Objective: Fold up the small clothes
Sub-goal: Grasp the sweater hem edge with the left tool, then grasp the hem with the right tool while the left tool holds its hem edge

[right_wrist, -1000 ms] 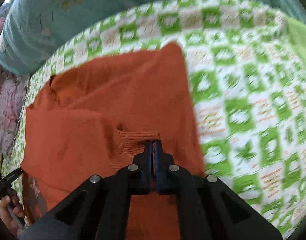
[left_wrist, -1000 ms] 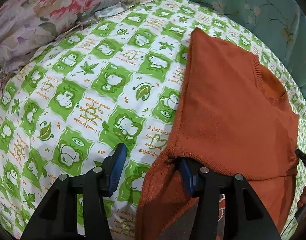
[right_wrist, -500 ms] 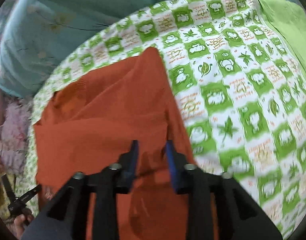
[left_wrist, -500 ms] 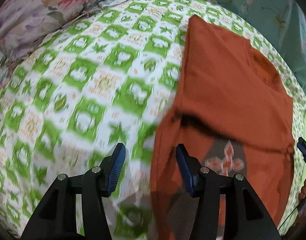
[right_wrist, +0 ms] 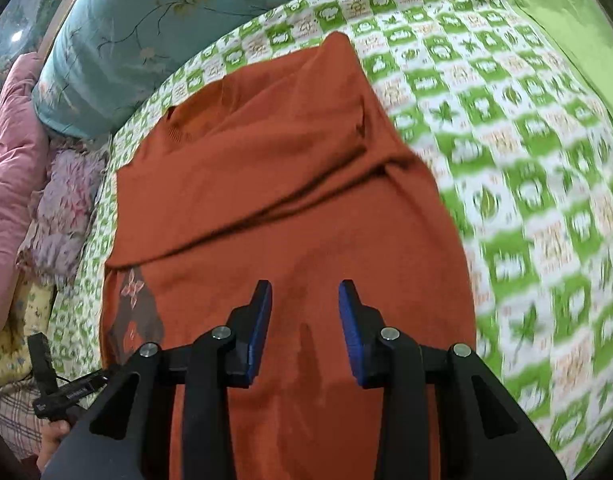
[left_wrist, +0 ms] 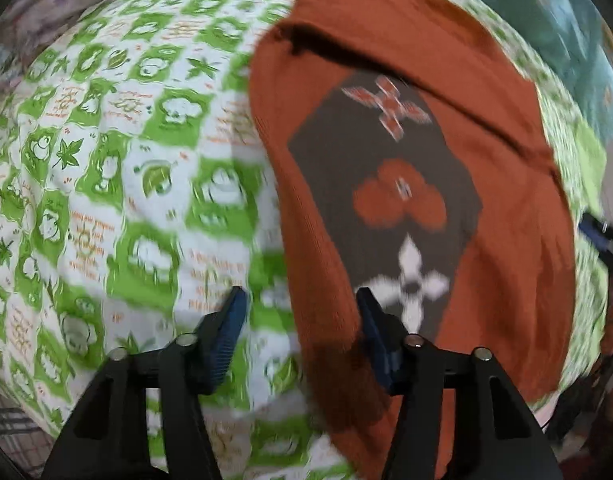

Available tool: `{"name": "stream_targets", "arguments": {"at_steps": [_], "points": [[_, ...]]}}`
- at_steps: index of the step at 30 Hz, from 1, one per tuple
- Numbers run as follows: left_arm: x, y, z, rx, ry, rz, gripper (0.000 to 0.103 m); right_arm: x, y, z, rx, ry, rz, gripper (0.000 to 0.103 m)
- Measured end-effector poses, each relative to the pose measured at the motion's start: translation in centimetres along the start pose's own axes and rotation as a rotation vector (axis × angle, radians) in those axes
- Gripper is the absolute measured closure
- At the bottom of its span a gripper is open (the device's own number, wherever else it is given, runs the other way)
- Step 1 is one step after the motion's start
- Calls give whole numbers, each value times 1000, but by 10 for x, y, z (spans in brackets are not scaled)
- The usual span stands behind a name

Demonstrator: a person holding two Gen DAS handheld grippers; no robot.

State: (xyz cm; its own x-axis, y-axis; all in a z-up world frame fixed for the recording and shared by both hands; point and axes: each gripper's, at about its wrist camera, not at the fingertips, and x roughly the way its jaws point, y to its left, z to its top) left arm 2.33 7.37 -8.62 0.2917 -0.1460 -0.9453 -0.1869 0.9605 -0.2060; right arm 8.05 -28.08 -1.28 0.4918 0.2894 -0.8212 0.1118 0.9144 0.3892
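Orange knit sweater (right_wrist: 290, 208) lies flat on the green-and-white patterned bedsheet (right_wrist: 506, 128), neck end toward the teal pillow (right_wrist: 146, 28), hem end toward the cameras. Its upper part is doubled over across the body, leaving a diagonal fold ridge; probably placed so to narrow the garment for the next fold. Beside that ridge the left view shows a dark diamond panel (left_wrist: 386, 200) with orange and white flower motifs, exposed because the fold does not cover it. Left gripper (left_wrist: 300, 306) is spread wide with nothing between its jaws, hovering over the sweater's left edge where it meets the sheet; one blue pad (left_wrist: 370, 312) sits over the fabric, the other over the sheet. Right gripper (right_wrist: 304, 308) is likewise spread and holding nothing, above the sweater's lower half. Judgement: one fold laid, both tools free to regrasp. Sheet carries small orange script between the cartoon squares, too blurred to read. No brand or label seen on the sweater. Pink quilt (right_wrist: 10, 152) lies left of the pillow.
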Motion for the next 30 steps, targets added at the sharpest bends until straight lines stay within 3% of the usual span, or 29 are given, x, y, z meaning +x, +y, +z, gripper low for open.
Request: {"name": "stream_targets", "arguments": {"at_steps": [1, 2, 6, 7, 9, 10, 11, 15, 17, 18, 20, 25, 30], "points": [[-2, -1, -6, 20, 5, -14, 74, -5, 0, -3, -3, -7, -1, 67], [-5, 1, -11, 27, 10, -29, 84, -10, 0, -7, -7, -14, -4, 67], [-17, 19, -30, 14, 8, -72, 86, -38, -13, -30, 4, -33, -16, 67], [-19, 25, -34, 0, 16, -91, 82, -43, -17, -37, 12, -33, -23, 67], [-24, 39, -39, -50, 43, -154, 61, -53, -28, -52, 34, -33, -43, 67], [-24, 42, -43, -73, 60, -185, 44, -58, -35, -60, 49, -30, -54, 67], [-23, 44, -46, -84, 70, -201, 35, -60, -41, -69, 64, -27, -65, 67], [-14, 31, -58, -57, 81, -188, 24, -66, -59, -95, 113, -6, -97, 67], [-9, 19, -55, -11, 67, -156, 30, -67, -61, -104, 125, 0, -100, 67], [-9, 14, -56, 18, 60, -144, 38, -67, -62, -108, 127, 4, -100, 67], [-10, 3, -58, 89, 60, -138, 91, -66, -60, -113, 127, 11, -94, 67], [-37, 17, -67, 126, -16, -192, 98, -74, -59, -122, 121, 6, -78, 67], [-41, 45, -82, 109, 39, -239, 93, -73, -66, -132, 119, 45, -74, 67]]}}
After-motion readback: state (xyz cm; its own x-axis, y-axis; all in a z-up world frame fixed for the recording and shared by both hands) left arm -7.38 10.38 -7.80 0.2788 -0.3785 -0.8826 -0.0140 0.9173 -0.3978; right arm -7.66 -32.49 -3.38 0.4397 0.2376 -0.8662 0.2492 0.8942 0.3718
